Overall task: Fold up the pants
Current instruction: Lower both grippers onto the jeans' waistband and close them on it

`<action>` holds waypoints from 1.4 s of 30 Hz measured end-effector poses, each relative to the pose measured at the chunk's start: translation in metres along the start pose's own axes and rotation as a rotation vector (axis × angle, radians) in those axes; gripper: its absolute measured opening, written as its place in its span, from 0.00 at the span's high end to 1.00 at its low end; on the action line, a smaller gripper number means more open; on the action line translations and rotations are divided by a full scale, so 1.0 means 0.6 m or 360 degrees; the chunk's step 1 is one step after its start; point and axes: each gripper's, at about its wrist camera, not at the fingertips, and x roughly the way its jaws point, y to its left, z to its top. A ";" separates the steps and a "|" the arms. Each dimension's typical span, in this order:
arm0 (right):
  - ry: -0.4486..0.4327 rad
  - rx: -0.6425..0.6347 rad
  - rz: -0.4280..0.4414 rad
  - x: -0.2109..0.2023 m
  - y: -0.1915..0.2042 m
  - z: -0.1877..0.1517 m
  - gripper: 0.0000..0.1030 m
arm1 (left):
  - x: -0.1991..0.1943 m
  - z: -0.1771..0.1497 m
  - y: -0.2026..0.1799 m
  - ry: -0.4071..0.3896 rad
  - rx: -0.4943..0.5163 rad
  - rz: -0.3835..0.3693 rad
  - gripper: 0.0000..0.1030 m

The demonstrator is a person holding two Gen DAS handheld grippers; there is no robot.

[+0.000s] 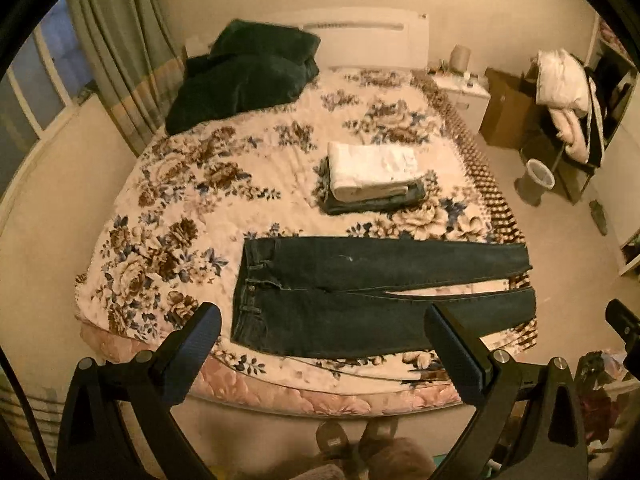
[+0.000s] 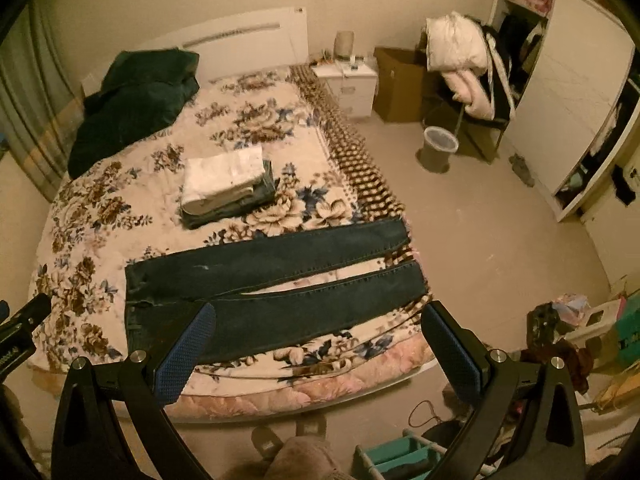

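Dark blue jeans (image 1: 360,292) lie flat and unfolded across the near end of the bed, waistband to the left, both legs stretched right to the bed's edge; they also show in the right wrist view (image 2: 272,280). My left gripper (image 1: 320,344) is open and empty, held above the near edge of the bed over the jeans. My right gripper (image 2: 316,336) is open and empty, held above the lower leg near the bed's right corner.
A stack of folded clothes (image 1: 372,176) with a white piece on top sits mid-bed. A dark green blanket (image 1: 244,76) lies by the headboard. The floral bedspread (image 1: 180,200) covers the bed. A bin (image 2: 438,148), nightstand (image 2: 352,84) and wardrobe (image 2: 568,92) stand right.
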 end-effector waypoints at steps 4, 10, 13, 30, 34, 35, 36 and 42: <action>0.0068 -0.0009 0.0005 0.122 -0.018 0.035 0.00 | 0.077 0.031 -0.022 0.0056 0.0001 0.0031 0.00; 0.0223 -0.0075 0.0091 0.333 -0.032 0.118 0.00 | 0.214 0.083 -0.050 0.0168 -0.0071 0.0103 0.00; 0.0286 -0.0156 0.0113 0.446 -0.043 0.159 0.00 | 0.292 0.103 -0.062 0.0245 -0.0128 0.0125 0.00; 0.0715 -0.1031 0.0109 1.065 0.135 0.109 0.00 | 0.840 0.073 -0.182 0.0595 0.0573 0.0242 0.00; 0.0896 -0.1332 0.0068 1.180 0.171 0.073 0.00 | 0.942 0.051 -0.217 0.0743 0.1022 0.0121 0.00; 0.0925 -0.1393 0.0071 1.204 0.176 0.070 0.00 | 0.955 0.047 -0.219 0.0785 0.1090 0.0060 0.00; 0.0969 -0.1420 0.0110 1.220 0.178 0.070 0.00 | 0.963 0.047 -0.219 0.0805 0.1141 0.0011 0.00; 0.1093 -0.1379 0.0333 1.256 0.161 0.081 0.19 | 0.978 0.065 -0.171 0.1006 0.1121 -0.0393 0.04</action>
